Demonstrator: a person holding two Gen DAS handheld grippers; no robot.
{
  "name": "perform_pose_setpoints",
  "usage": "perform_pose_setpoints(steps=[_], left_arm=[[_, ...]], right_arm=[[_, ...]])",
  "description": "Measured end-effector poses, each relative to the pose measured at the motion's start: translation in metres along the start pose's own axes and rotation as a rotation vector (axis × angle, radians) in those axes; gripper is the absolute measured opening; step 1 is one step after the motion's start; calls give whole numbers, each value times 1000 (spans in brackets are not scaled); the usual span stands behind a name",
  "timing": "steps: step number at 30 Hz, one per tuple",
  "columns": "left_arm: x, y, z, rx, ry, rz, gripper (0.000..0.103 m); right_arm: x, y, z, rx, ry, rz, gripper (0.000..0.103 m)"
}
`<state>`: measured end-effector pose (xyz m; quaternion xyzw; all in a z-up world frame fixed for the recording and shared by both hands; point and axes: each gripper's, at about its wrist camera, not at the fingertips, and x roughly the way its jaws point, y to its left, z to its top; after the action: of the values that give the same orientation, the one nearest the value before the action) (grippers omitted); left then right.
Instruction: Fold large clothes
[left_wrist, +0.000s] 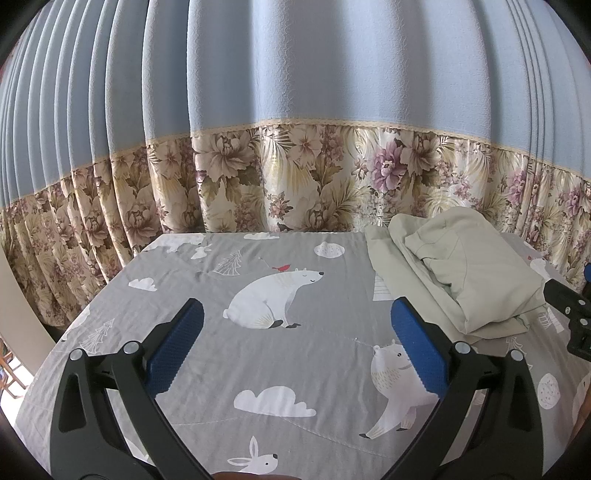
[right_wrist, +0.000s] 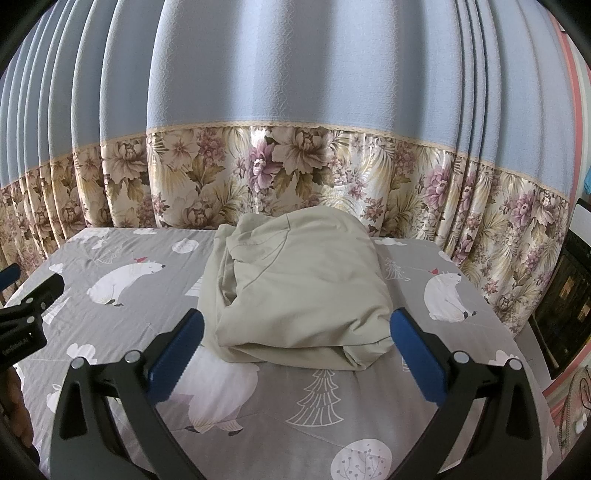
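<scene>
A pale green garment (right_wrist: 299, 288) lies bunched and roughly folded on the grey bear-print sheet (right_wrist: 122, 332), close to the curtain. My right gripper (right_wrist: 295, 332) hovers just in front of its near edge, open, with nothing between the blue pads (right_wrist: 413, 347). In the left wrist view the same garment (left_wrist: 461, 273) sits at the right. My left gripper (left_wrist: 295, 325) is open over bare sheet (left_wrist: 258, 369), to the left of the garment. The right gripper's black body (left_wrist: 569, 314) shows at that view's right edge; the left one (right_wrist: 26, 317) shows at the other view's left edge.
A blue curtain with a floral lower band (left_wrist: 295, 177) hangs right behind the bed's far edge. At the right of the bed stands a dark framed object (right_wrist: 565, 299). The sheet to the left of the garment is flat.
</scene>
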<state>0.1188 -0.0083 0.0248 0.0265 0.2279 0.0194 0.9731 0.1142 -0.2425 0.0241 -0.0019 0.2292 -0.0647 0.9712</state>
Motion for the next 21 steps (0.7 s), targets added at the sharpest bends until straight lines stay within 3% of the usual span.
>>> perform_pose_setpoints(steps=[21], left_arm=[[0, 1, 1, 1, 0, 8, 100]], right_arm=[[-1, 1, 0, -1, 0, -2, 101]])
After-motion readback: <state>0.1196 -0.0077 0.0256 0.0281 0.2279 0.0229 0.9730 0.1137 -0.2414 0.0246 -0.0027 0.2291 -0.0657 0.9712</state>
